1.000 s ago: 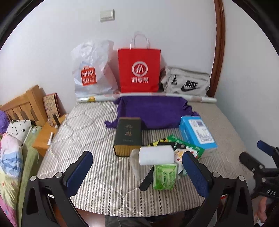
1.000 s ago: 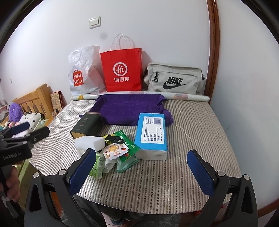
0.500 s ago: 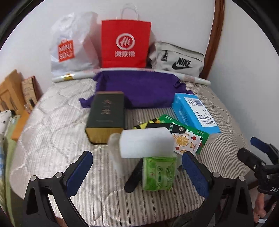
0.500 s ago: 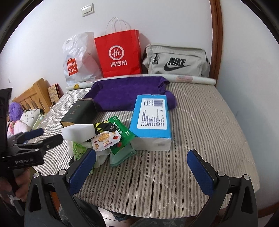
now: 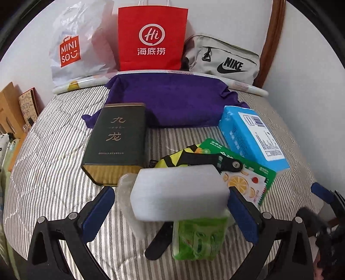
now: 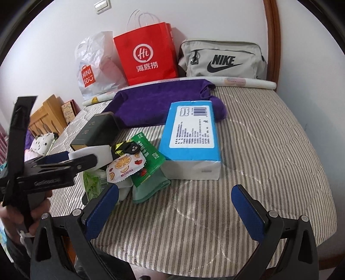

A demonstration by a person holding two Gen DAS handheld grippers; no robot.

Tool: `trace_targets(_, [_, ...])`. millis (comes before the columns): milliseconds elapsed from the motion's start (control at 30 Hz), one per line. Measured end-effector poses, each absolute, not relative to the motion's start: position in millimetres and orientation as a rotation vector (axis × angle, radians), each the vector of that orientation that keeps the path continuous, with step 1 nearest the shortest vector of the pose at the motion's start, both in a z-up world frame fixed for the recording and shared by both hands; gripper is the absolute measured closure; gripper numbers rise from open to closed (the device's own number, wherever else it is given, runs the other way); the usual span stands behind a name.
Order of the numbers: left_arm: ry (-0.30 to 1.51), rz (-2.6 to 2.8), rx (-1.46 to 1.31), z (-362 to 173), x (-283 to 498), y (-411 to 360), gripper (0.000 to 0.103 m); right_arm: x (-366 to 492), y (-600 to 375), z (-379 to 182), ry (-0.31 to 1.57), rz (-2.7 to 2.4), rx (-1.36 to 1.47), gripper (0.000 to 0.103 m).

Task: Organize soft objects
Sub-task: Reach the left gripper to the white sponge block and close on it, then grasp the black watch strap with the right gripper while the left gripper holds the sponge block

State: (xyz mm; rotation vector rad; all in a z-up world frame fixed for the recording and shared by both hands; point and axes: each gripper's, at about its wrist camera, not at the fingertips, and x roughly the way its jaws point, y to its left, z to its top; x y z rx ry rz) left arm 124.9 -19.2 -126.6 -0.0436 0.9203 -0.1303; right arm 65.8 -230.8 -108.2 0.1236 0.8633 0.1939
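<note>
The left gripper [image 5: 172,201] stands wide, its blue pads flanking a white sponge block [image 5: 179,192] that tops the pile, with a gap at the left pad and contact at the right unclear. The right gripper [image 6: 174,206], also wide, hovers over bare striped mattress [image 6: 269,150] near the blue tissue pack [image 6: 192,137]. Behind stand a red "Hi" bag [image 5: 152,36], a MINISO bag [image 5: 71,45] and a NIKE pouch [image 5: 224,60]; only the right view shows a hand [image 6: 28,215] and the wall switch [image 6: 103,5].
</note>
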Motion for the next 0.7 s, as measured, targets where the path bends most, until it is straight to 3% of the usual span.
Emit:
trace_targets(67, [0.904, -0.149, -0.066, -126, 125, -17, 0.025, 67, -227, -110, 0.867, 0.207, 0.112, 0.000])
trace_targets(700, [0.863, -0.059, -0.091, -103, 101, 46, 0.024, 92, -166, -101, 0.815, 0.343, -0.034, 0.002])
